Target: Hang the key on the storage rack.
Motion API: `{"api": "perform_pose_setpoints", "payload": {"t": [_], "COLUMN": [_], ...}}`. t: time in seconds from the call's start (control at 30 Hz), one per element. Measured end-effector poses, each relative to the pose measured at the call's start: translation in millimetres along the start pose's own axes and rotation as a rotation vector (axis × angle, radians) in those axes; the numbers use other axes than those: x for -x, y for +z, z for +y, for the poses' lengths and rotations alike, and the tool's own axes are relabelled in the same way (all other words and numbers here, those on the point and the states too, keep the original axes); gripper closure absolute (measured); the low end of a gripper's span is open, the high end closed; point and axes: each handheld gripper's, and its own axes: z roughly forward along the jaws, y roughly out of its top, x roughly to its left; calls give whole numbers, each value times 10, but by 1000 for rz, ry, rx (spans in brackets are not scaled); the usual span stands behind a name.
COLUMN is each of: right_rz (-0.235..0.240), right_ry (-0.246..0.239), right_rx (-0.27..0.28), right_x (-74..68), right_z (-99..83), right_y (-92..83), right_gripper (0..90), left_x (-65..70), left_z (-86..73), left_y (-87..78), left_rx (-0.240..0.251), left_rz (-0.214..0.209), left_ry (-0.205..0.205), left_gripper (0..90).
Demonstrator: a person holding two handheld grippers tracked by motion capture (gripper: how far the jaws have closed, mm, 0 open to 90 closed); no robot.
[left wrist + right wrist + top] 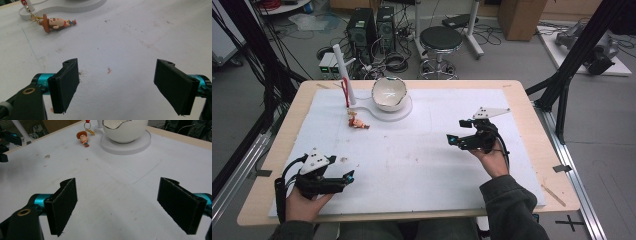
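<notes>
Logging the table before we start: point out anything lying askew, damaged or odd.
The cowboy figurine keychain lies flat on its side on the white mat, beside the white stand's base. The white bowl on that base has a jagged, eggshell-like rim, perhaps by design. The mat carries small stains. Nothing is spilled.

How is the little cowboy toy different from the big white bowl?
The cowboy keychain figure is small and colourful, with a brown hat; the white bowl is far bigger and plain white. The figure lies flat on its side on the table mat, while the bowl sits upright on a round white base. The figure has a little chain attached; the bowl has a jagged, eggshell-like rim. Both sit at the far side of the table, untouched.
</notes>
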Motion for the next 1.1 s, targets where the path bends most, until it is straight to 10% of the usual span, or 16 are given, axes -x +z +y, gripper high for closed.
{"api": "perform_pose_setpoints", "payload": {"t": [1.1], "right_rz": [-69], "right_ry": [17], "right_rx": [15], "right_x": [13], "right_z": [-504], "right_y": [-451], "right_gripper": [118], "left_x": [4], "left_z": [9], "left_y": [23], "left_rx": [-10], "left_rz": [-17], "left_ry": [-4], "left_gripper": [207]}}
